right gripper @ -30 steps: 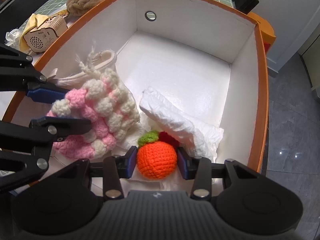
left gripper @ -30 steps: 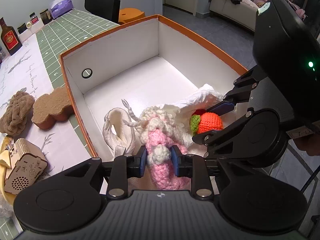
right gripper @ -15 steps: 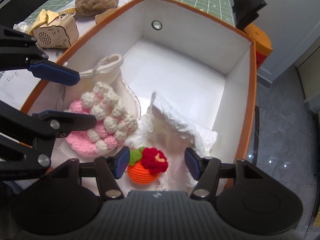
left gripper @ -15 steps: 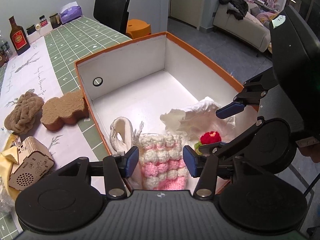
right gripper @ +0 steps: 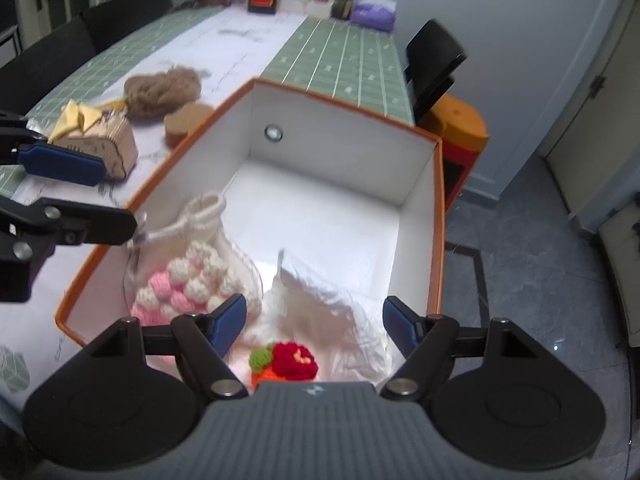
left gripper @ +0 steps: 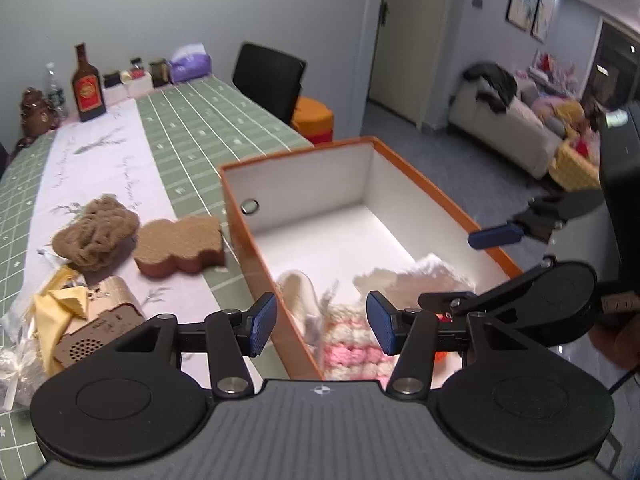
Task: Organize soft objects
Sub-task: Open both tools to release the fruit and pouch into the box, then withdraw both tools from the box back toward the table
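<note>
Orange box (right gripper: 436, 240) lies ahead of both grippers. Left gripper (left gripper: 322, 324) spread wide, holding nothing; pink-and-white crochet piece (left gripper: 352, 344) lies below its fingers. Right gripper (right gripper: 314, 322) likewise wide and empty; crochet orange (right gripper: 286, 364) rests beneath, untouched.

Inside the one orange-rimmed box (right gripper: 439, 216):
- one pink-and-white crochet piece (right gripper: 188, 284)
- one cream drawstring pouch (right gripper: 208, 220)
- one crumpled white tissue sheet (right gripper: 332, 304)
- one orange crochet fruit (right gripper: 286, 364) with a red flower and green leaf.

On the table (left gripper: 192, 120):
- one brown yarn bundle (left gripper: 94, 232)
- one brown sponge (left gripper: 180, 244)
- one wooden speaker box (left gripper: 100, 324)
- one yellow cloth (left gripper: 56, 312)
- one liquor bottle (left gripper: 87, 88)
- one purple tissue pack (left gripper: 190, 62).

Grippers: two, left gripper (left gripper: 322, 326) and right gripper (right gripper: 314, 322).
</note>
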The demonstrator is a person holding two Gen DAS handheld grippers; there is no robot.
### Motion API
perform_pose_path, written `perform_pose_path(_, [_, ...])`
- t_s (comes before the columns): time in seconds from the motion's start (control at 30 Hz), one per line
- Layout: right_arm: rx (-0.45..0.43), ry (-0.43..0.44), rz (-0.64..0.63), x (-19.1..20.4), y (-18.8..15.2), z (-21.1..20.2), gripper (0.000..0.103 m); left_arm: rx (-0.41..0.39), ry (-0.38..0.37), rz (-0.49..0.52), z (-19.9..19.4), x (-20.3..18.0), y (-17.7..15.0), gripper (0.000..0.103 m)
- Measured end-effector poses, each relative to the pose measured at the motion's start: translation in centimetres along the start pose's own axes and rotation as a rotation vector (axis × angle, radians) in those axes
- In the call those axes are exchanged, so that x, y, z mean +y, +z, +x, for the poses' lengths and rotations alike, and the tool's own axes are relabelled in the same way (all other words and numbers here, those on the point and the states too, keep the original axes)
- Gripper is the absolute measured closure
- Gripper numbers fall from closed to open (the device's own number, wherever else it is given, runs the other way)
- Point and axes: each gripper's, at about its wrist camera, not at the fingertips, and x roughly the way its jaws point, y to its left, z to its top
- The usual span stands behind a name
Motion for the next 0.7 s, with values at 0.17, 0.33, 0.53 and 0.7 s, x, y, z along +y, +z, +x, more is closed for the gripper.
perform_pose_path(0.17, [-0.141,-0.015,0.087,1.9,-0.8,-1.5,0.028,-0.119,0.044,-0.044,-2.2,1.9,-1.5,0.042])
perform_pose_path(0.33, [-0.246,-0.015,0.133,5.1,-1.0,-2.9,0.028,-0.222,0.073,-0.117,-4.3,4.1,-3.6,0.042])
perform_pose_path(0.53, [-0.358,0.002,0.092,10.0,-1.3,-3.9,0.016,-0.305,0.141,-0.138,-6.8,6.0,-6.5,0.042])
perform_pose_path(0.7, [-0.383,0.004,0.070,13.3,-1.6,-3.8,0.016,-0.352,0.187,-0.202,-8.7,8.0,-8.9,0.042])
